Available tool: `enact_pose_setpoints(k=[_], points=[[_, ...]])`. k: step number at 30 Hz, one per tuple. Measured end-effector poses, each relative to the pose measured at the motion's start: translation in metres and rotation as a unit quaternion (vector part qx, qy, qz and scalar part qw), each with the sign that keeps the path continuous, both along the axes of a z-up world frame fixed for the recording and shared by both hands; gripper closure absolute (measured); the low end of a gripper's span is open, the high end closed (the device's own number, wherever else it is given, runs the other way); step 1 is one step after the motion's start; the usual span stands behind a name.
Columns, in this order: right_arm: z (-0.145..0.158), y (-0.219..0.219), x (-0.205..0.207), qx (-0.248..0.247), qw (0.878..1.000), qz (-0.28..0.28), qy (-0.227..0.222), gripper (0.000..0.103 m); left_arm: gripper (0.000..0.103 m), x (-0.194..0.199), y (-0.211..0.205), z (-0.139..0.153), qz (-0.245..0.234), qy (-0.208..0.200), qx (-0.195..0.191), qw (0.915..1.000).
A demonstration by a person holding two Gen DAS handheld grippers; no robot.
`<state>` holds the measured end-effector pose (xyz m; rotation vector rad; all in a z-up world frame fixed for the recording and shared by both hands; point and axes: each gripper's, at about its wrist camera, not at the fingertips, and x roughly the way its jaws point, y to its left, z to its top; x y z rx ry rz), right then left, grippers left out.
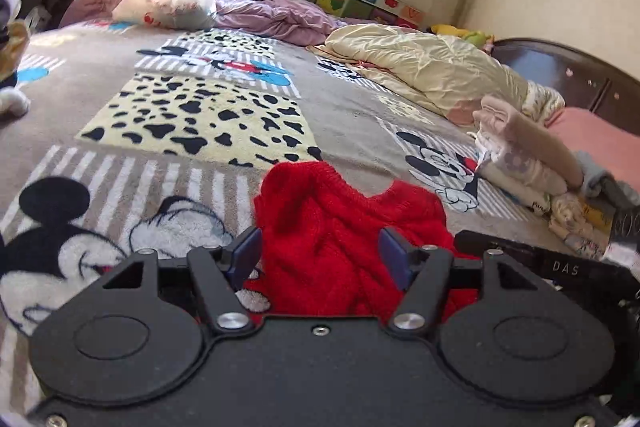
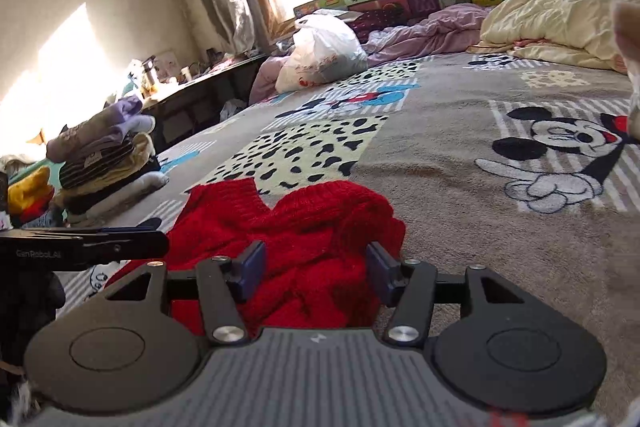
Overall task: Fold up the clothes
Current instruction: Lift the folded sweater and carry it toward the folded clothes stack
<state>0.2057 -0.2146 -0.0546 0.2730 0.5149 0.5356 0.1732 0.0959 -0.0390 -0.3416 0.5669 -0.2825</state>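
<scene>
Taking the red knitted sweater (image 1: 344, 227) as the landmark: it lies bunched and crumpled on the cartoon-print blanket (image 1: 200, 155), not flat. On its left side the left gripper (image 1: 320, 255) has its jaws spread wide around the knit, clamping nothing; on its right side the right gripper (image 2: 316, 267) stands equally wide, also holding nothing. To fold well, I judge each should pinch an outer edge and draw the cloth flat before creasing. Beyond the sweater sits a white plastic bag (image 2: 324, 51), bulging; its contents cannot be made out.
</scene>
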Motion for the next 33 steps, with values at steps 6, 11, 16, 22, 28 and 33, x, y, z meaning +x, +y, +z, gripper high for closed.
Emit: enact_pose_setpoints(k=[6,11,16,22,28,33], points=[[-0.035,-0.031,0.007,0.157,0.976,-0.049,0.141,0.029,0.039,0.004,0.018,-0.023,0.028,0.075,-0.122,0.9893],[-0.045,-0.026,0.021,0.183,0.966,-0.058,0.175,0.022,0.033,0.022,0.018,-0.045,0.044,0.132,-0.211,0.9675],[-0.043,-0.005,0.032,0.155,0.972,-0.042,0.174,0.015,0.04,0.037,0.009,-0.051,0.063,0.151,-0.238,0.9573],[-0.045,-0.007,0.023,0.204,0.96,-0.066,0.182,0.053,0.058,0.018,0.007,-0.04,0.059,0.167,-0.309,0.9344],[-0.004,-0.027,-0.046,0.221,0.954,-0.093,0.18,0.05,0.04,-0.03,0.004,-0.052,0.036,0.16,-0.315,0.9349],[-0.037,-0.04,-0.079,0.178,0.964,-0.099,0.171,0.025,0.03,-0.058,0.007,-0.056,0.032,0.161,-0.314,0.9349]])
